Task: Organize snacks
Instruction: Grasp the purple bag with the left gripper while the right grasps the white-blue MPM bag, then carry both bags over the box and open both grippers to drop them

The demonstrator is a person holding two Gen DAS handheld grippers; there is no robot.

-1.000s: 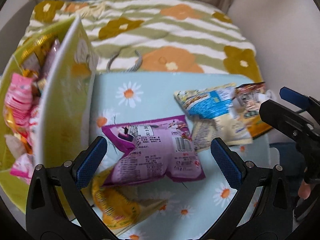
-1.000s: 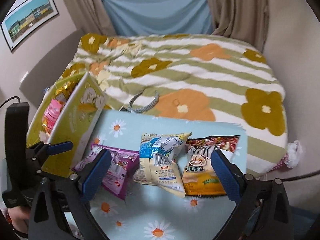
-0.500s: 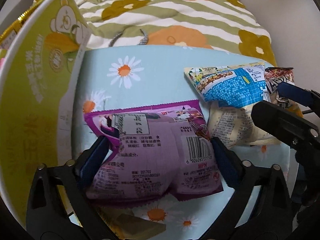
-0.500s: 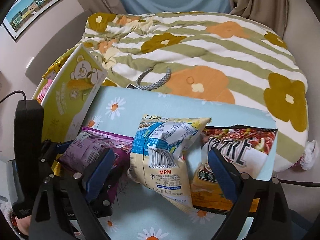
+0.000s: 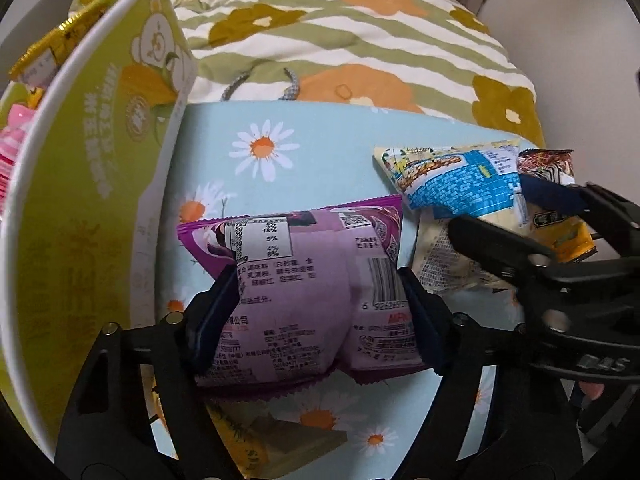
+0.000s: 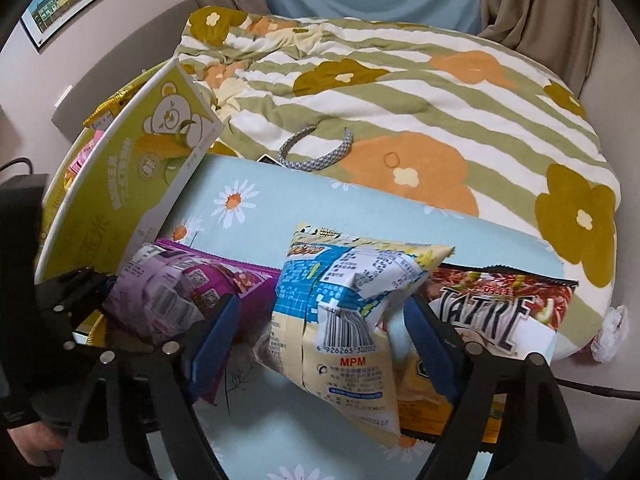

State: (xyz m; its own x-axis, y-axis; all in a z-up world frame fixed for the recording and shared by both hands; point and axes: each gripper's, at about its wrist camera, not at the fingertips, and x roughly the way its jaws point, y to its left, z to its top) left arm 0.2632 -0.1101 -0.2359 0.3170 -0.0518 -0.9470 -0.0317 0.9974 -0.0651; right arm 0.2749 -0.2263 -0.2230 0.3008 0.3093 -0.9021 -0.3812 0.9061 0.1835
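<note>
My left gripper (image 5: 318,304) is shut on the purple snack bag (image 5: 308,280), squeezing its sides. The bag also shows in the right wrist view (image 6: 168,300). My right gripper (image 6: 320,344) is shut on the blue-and-cream snack bag (image 6: 344,320), pinching it and tilting it up; that bag lies right of the purple one in the left wrist view (image 5: 460,188). A red-and-yellow snack bag (image 6: 500,320) lies under and right of it. A green box (image 5: 80,208) with several snacks inside stands at the left, its flap up.
The snacks lie on a light blue daisy-print table (image 5: 320,148). A yellow packet (image 5: 256,440) lies under the purple bag near the front edge. Behind the table is a bed with a striped flower quilt (image 6: 400,92) and a grey headband (image 6: 316,152).
Both grippers moved down and forward over their bags, then closed: the left on the purple bag, the right on the blue-and-cream bag, whose end is now lifted.
</note>
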